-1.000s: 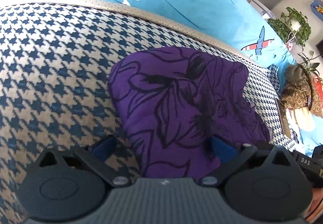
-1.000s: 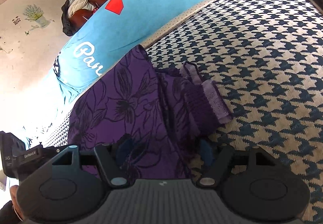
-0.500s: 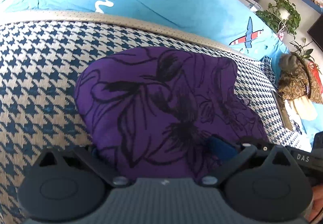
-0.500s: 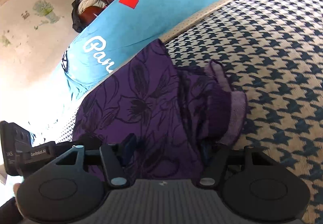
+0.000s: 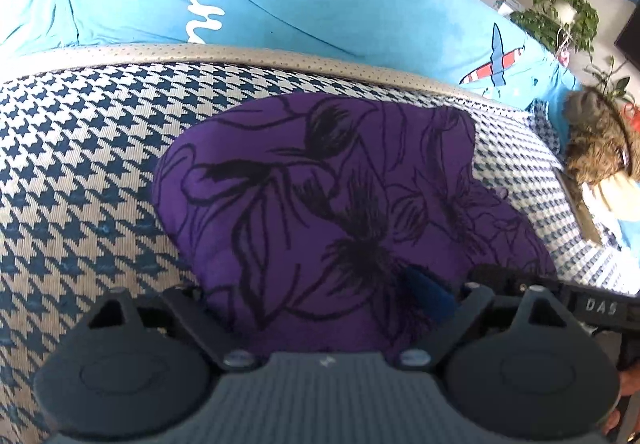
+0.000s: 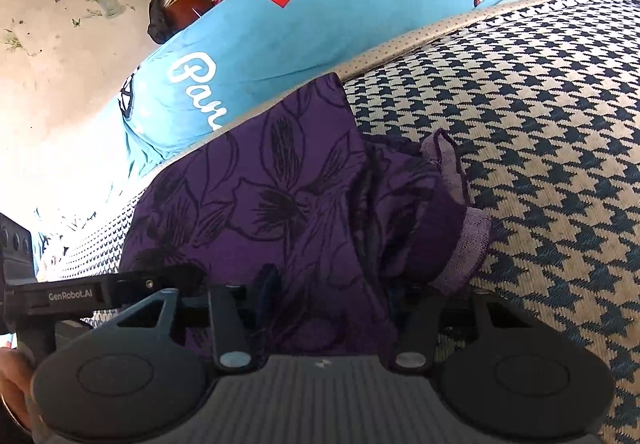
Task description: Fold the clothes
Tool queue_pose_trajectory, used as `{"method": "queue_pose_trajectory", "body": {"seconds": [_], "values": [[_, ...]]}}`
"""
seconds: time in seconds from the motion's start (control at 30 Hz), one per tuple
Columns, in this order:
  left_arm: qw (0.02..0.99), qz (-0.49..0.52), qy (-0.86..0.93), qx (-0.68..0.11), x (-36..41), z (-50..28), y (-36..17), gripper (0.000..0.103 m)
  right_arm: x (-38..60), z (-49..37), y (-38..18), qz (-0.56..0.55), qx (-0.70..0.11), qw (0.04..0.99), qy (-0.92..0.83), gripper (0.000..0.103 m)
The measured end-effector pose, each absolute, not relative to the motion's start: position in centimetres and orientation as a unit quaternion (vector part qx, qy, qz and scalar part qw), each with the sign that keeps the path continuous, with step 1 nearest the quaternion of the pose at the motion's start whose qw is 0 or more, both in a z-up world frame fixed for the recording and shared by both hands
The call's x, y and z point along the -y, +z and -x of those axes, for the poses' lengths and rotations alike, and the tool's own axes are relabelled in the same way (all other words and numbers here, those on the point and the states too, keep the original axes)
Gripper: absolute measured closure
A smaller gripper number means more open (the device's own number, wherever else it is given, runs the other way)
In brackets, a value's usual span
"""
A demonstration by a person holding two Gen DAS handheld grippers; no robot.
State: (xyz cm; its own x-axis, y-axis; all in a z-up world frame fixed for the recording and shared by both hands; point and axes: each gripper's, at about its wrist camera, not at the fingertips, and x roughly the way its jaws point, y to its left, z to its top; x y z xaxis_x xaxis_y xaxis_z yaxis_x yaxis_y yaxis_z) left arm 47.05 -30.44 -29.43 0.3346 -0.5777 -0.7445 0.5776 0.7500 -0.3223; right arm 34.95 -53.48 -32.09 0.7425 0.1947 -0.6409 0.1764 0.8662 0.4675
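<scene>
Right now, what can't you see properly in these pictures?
- Left wrist view: the near edge of the purple flowered garment is hidden behind the left gripper, whose jaws are closing around it; one fingertip is covered by cloth, so contact is unclear.
- Right wrist view: the right gripper is closing too; folds hide its pads.
- Both views: what kind of garment it is; it's bunched up.
- The white writing on the blue cushion is cut off.

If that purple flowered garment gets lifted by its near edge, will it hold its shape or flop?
Probably flop: the purple flowered garment lies in soft creases on the houndstooth cushion, and its paler hem curls over. It looks thin, so likely light. The knit-looking cloth seems unlikely to slip.
</scene>
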Motion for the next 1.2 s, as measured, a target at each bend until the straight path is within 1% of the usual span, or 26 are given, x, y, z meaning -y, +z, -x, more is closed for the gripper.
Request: {"method": "queue_pose_trajectory", "body": {"seconds": [0.07, 0.17, 0.23, 0.3, 0.37, 0.4, 0.43, 0.47, 0.5, 0.63, 0.67, 0.77, 0.87, 0.9, 0.97, 1.0, 1.03, 1.07, 1.17, 1.2], "values": [[0.821, -0.01, -0.351, -0.451, 30.7, -46.8, -29.5, 0.009, 53.3, -35.1, -32.1, -0.257, -0.359, 0.897, 0.002, 0.049], [0.824, -0.01, -0.348, -0.448, 30.8, -46.6, -29.6, 0.008, 53.0, -35.3, -32.2, -0.253, -0.358, 0.899, 0.001, 0.045], [0.829, -0.017, -0.344, -0.441, 31.0, -46.3, -29.6, 0.009, 52.7, -35.4, -32.2, -0.238, -0.36, 0.902, 0.002, 0.044], [0.834, -0.024, -0.34, -0.434, 31.1, -45.9, -29.6, 0.012, 52.3, -35.5, -32.1, -0.226, -0.36, 0.905, -0.001, 0.043], [0.839, -0.031, -0.337, -0.425, 31.3, -45.6, -29.3, 0.02, 51.8, -35.7, -32.0, -0.212, -0.36, 0.909, -0.003, 0.042], [0.842, -0.033, -0.336, -0.421, 31.3, -45.4, -29.2, 0.022, 51.6, -35.7, -31.9, -0.204, -0.359, 0.911, -0.005, 0.043], [0.844, -0.035, -0.334, -0.418, 31.3, -45.2, -29.1, 0.026, 51.4, -35.8, -31.7, -0.192, -0.359, 0.913, -0.005, 0.046], [0.846, -0.038, -0.333, -0.414, 31.3, -45.1, -28.9, 0.029, 51.2, -35.8, -31.7, -0.185, -0.358, 0.915, -0.005, 0.051], [0.848, -0.041, -0.333, -0.411, 31.3, -44.9, -28.9, 0.03, 51.1, -35.8, -31.7, -0.178, -0.356, 0.917, -0.005, 0.053], [0.848, -0.045, -0.333, -0.409, 31.2, -44.8, -28.9, 0.029, 51.1, -35.7, -31.6, -0.175, -0.355, 0.919, -0.003, 0.054], [0.847, -0.042, -0.332, -0.412, 31.2, -45.0, -29.0, 0.026, 51.1, -35.7, -31.7, -0.175, -0.354, 0.919, -0.003, 0.054], [0.844, -0.033, -0.331, -0.42, 31.1, -45.3, -29.3, 0.022, 51.4, -35.7, -31.9, -0.183, -0.355, 0.917, 0.0, 0.052], [0.845, -0.03, -0.329, -0.42, 31.1, -45.3, -29.5, 0.022, 51.4, -35.7, -32.1, -0.189, -0.351, 0.917, -0.002, 0.051], [0.847, -0.033, -0.329, -0.416, 31.1, -45.1, -29.4, 0.024, 51.2, -35.7, -32.0, -0.182, -0.35, 0.919, -0.002, 0.051], [0.853, -0.043, -0.327, -0.404, 31.4, -44.6, -29.0, 0.034, 50.9, -35.8, -31.8, -0.165, -0.349, 0.922, -0.002, 0.052], [0.856, -0.046, -0.326, -0.399, 31.5, -44.4, -28.8, 0.037, 50.7, -35.8, -31.7, -0.159, -0.348, 0.924, -0.001, 0.058], [0.859, -0.046, -0.322, -0.396, 31.4, -44.2, -28.6, 0.044, 50.6, -35.8, -31.5, -0.152, -0.346, 0.926, 0.001, 0.062], [0.862, -0.046, -0.319, -0.392, 31.3, -44.1, -28.3, 0.048, 50.5, -35.7, -31.3, -0.145, -0.341, 0.929, 0.002, 0.069], [0.869, -0.046, -0.309, -0.384, 31.0, -43.6, -27.7, 0.057, 49.8, -35.5, -30.8, -0.121, -0.329, 0.936, 0.004, 0.074], [0.872, -0.05, -0.304, -0.381, 31.0, -43.4, -27.5, 0.057, 49.5, -35.4, -30.6, -0.113, -0.326, 0.939, 0.004, 0.074]]}}
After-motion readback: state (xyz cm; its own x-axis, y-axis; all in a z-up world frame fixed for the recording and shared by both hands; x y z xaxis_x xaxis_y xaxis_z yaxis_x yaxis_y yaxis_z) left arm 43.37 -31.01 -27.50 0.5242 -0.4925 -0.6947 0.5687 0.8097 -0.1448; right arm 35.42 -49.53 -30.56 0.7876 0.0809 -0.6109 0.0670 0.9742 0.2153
